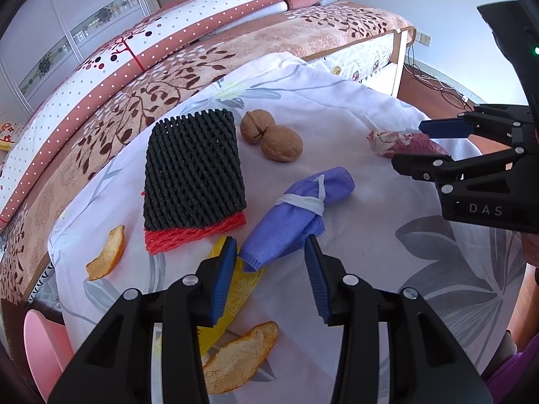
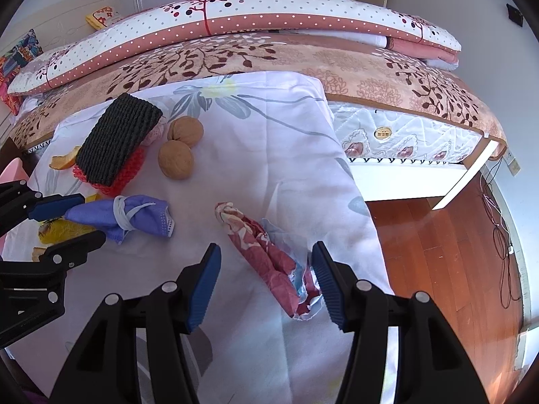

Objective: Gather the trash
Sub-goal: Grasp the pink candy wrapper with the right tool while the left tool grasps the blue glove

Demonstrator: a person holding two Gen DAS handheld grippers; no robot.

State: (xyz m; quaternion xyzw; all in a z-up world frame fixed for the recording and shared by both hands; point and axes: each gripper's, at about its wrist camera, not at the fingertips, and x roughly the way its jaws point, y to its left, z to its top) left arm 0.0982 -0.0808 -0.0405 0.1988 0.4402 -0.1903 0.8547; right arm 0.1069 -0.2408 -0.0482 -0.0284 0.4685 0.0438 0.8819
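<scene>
A rolled blue face mask (image 1: pixel 296 215) tied with its white straps lies on the white floral cloth (image 1: pixel 353 101). My left gripper (image 1: pixel 271 245) is open, and the mask's near end lies between its blue pads without being squeezed. A crumpled red floral wrapper (image 2: pixel 266 252) lies near the cloth's right edge. My right gripper (image 2: pixel 266 249) is open around it, the wrapper sitting closer to the right finger. Two orange peels (image 1: pixel 241 358) (image 1: pixel 107 254) and a yellow wrapper (image 1: pixel 242 289) lie near the left gripper.
A black foam net (image 1: pixel 193 168) rests on a red one (image 1: pixel 195 234), beside two walnuts (image 1: pixel 269 138). A pink bin (image 1: pixel 37 346) stands low at the left. A bed with folded quilts (image 2: pixel 269 20) lies behind; wooden floor (image 2: pixel 438 235) drops off to the right.
</scene>
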